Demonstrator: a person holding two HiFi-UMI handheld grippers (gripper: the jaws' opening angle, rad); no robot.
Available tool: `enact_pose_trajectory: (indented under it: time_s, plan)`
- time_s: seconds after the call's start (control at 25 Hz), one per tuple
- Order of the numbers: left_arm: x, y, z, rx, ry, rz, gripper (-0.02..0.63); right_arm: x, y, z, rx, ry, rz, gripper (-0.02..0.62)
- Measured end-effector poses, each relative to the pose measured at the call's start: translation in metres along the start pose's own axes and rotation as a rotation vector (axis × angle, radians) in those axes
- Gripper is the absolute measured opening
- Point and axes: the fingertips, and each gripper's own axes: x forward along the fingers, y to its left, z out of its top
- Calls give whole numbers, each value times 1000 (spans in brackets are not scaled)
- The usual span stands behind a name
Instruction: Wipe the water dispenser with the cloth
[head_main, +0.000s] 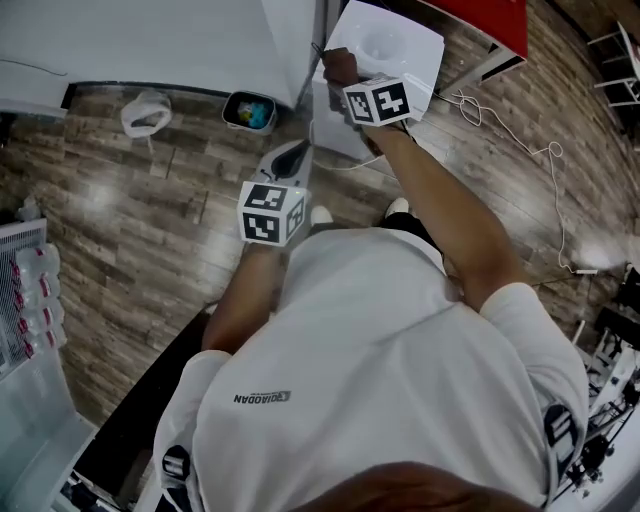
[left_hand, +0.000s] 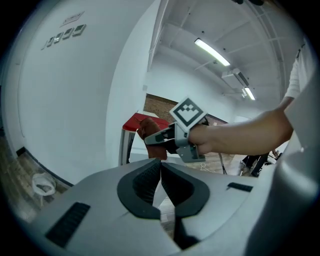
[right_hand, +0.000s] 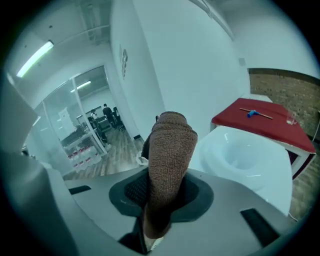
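The white water dispenser stands ahead of me, and its round top recess fills the right of the right gripper view. My right gripper is shut on a brown cloth, held at the dispenser's left top edge. The cloth sticks out past the jaws, and it also shows as a bundle in the left gripper view. My left gripper hangs lower and nearer to me, off the dispenser. Its jaws are shut with nothing between them.
A white wall runs along the left behind the dispenser. A red table stands beyond it. On the wood floor lie a small bin, a white ring-shaped object and a thin cable. A rack of bottles is far left.
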Motion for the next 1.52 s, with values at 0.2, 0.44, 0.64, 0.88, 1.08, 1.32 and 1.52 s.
enact_pose_trajectory:
  time_s: [0.2, 0.44, 0.64, 0.88, 1.08, 1.32, 1.52]
  plan:
    - [-5, 9, -11, -45, -1, 46, 1, 36, -5, -1, 70, 39, 17, 74]
    - [-2, 11, -16, -74, 7, 75, 2, 41, -18, -6, 111, 58, 29, 74]
    - [6, 6, -10, -68, 5, 68, 2, 28, -27, -14, 127, 56, 28, 74]
    - [20, -7, 4, -49, -7, 45, 2, 4, -50, -24, 163, 46, 5, 74]
    - [26, -12, 7, -39, -2, 32, 1, -18, -73, -33, 198, 29, -27, 74]
    - [32, -2, 9, -46, 2, 50, 1, -47, -104, -50, 271, 9, -67, 74]
    - [31, 6, 14, -40, -3, 66, 1, -70, -126, -63, 324, -11, -100, 74]
